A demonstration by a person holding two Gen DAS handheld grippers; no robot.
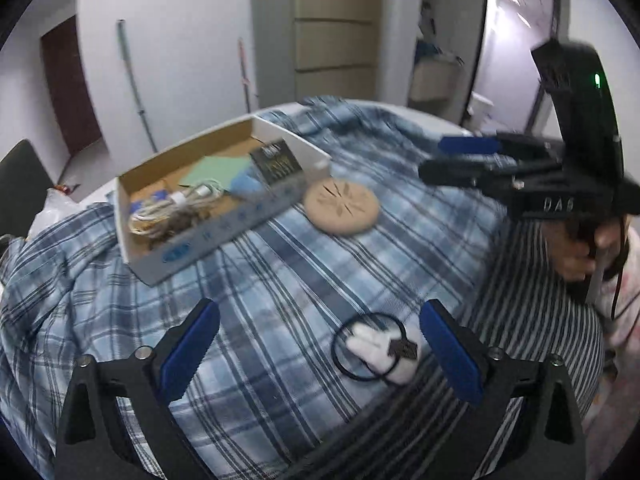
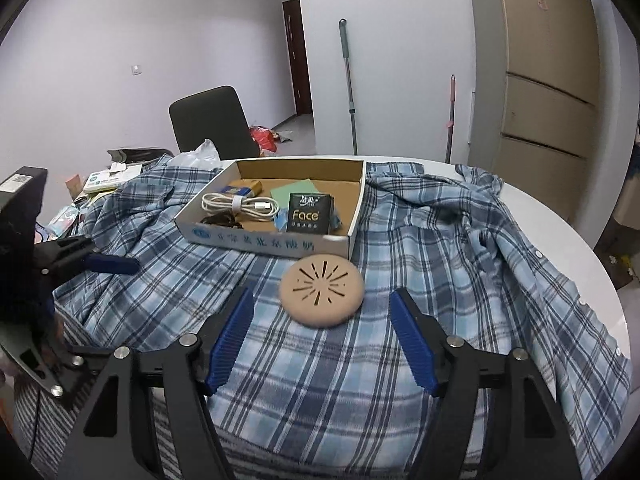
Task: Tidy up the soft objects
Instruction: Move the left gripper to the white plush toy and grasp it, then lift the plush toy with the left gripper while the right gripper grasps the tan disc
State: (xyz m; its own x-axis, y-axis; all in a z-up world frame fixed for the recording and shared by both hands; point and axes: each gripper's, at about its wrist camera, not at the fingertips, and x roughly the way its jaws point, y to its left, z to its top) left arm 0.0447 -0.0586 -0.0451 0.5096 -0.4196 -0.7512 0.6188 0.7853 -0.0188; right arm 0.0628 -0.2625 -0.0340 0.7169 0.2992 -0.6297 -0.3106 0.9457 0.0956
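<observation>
A round beige puff point(image 2: 322, 290) with slits lies on the blue plaid shirt point(image 2: 420, 232), just in front of the open cardboard box point(image 2: 272, 242). My right gripper point(image 2: 322, 316) is open and empty, with the puff just ahead between its fingers. In the left wrist view a white soft hair tie with a black loop point(image 1: 378, 348) lies on the shirt point(image 1: 260, 280). My left gripper point(image 1: 320, 340) is open and empty, with the hair tie near its right finger. The puff point(image 1: 341, 207) and box point(image 1: 192, 240) lie farther off.
The box holds a white cable point(image 2: 240, 205), a black "Face" pack point(image 2: 309, 213), green paper and a blue item. A striped cloth point(image 1: 532, 320) lies under the shirt. A black chair point(image 2: 212, 122) and clutter stand behind the table. The white table edge point(image 2: 560, 216) curves at the right.
</observation>
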